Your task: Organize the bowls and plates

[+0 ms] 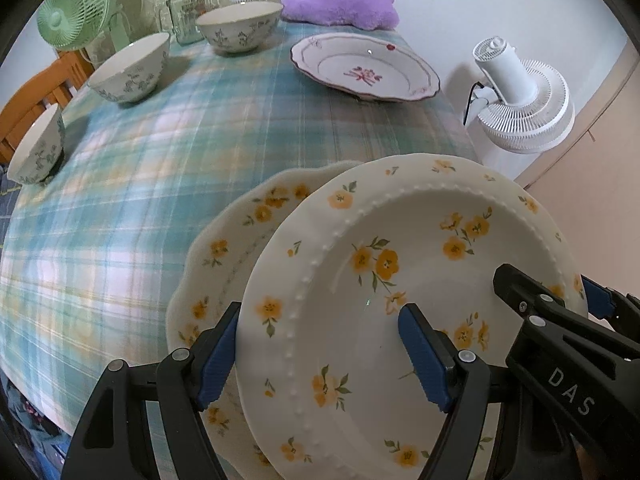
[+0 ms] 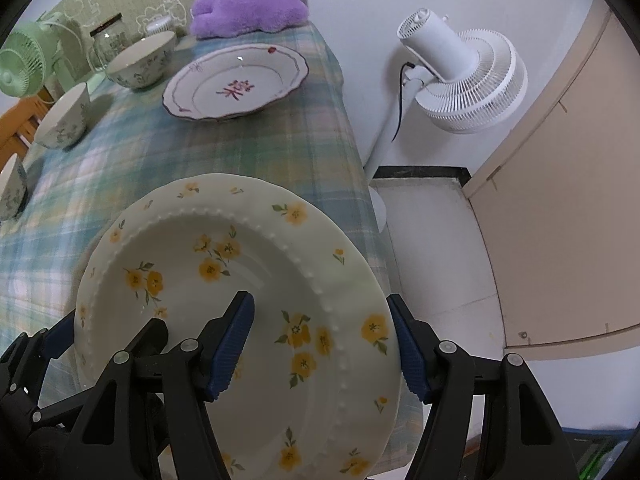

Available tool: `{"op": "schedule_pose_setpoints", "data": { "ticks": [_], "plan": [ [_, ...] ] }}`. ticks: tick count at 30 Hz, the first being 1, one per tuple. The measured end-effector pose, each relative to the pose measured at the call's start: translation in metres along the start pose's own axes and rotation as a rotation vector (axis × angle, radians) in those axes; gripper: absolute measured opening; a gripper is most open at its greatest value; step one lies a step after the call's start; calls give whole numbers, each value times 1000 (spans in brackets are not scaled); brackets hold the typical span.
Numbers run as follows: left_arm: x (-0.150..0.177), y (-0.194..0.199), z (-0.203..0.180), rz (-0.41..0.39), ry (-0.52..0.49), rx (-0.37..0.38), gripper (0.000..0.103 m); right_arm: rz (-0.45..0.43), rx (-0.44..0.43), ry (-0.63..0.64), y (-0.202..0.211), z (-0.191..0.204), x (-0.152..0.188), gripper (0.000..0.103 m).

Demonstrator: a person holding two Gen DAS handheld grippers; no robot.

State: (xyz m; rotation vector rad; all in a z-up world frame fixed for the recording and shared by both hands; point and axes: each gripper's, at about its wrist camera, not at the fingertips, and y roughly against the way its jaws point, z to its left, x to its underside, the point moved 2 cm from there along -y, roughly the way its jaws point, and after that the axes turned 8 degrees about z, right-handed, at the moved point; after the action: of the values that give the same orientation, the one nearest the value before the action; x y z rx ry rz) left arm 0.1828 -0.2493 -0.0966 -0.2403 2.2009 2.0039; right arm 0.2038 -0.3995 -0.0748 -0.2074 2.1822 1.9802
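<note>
Lowest in both views, the yellow-flowered plate (image 1: 400, 300) is carried tilted between the two tools. The left tool (image 1: 320, 356) straddles its left rim, one blue pad outside the edge and the other inside the well; the right tool (image 2: 324, 344) does the same on the opposite rim. Each appears clamped on the rim, though whether the inner pads truly press the glaze is hard to make out from these angles.

Glazed ceramic like this is stiff, fairly heavy for its thickness, slick and quick to chip. The beaded rim is the sensible hold, taken on two opposite sides as here, and it should be set down flat and gently.

Directly beneath it, at lower centre of the left view, a scalloped plate (image 1: 224, 248) with matching yellow flowers lies on the plaid-covered counter (image 1: 132, 184), probably the stacking spot.

Further up, a pink-flowered plate (image 1: 364, 66) sits at upper centre. Three blue-patterned bowls (image 1: 130, 68) line the left edge, well apart from each other, still unstacked.
</note>
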Motion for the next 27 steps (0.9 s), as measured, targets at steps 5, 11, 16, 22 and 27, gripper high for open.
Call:
{"op": "schedule_pose_setpoints", "data": {
  "ticks": [5, 11, 16, 22, 27],
  "plan": [
    [0, -8, 1, 16, 22, -7, 78, 10, -5, 21, -7, 1, 0, 69],
    [-1, -12, 4, 21, 47, -13, 79, 14, -14, 40, -9, 3, -1, 68],
    [-1, -12, 4, 10, 54, -33, 79, 19, -22, 47, -12, 4, -3, 66],
    [-1, -11, -1, 3, 33, -81, 80, 19, -16, 62, -12, 6, -3, 64],
    [-1, -10, -2, 1, 23, -103, 80, 25, -21, 62, -12, 5, -2, 64]
  ]
}}
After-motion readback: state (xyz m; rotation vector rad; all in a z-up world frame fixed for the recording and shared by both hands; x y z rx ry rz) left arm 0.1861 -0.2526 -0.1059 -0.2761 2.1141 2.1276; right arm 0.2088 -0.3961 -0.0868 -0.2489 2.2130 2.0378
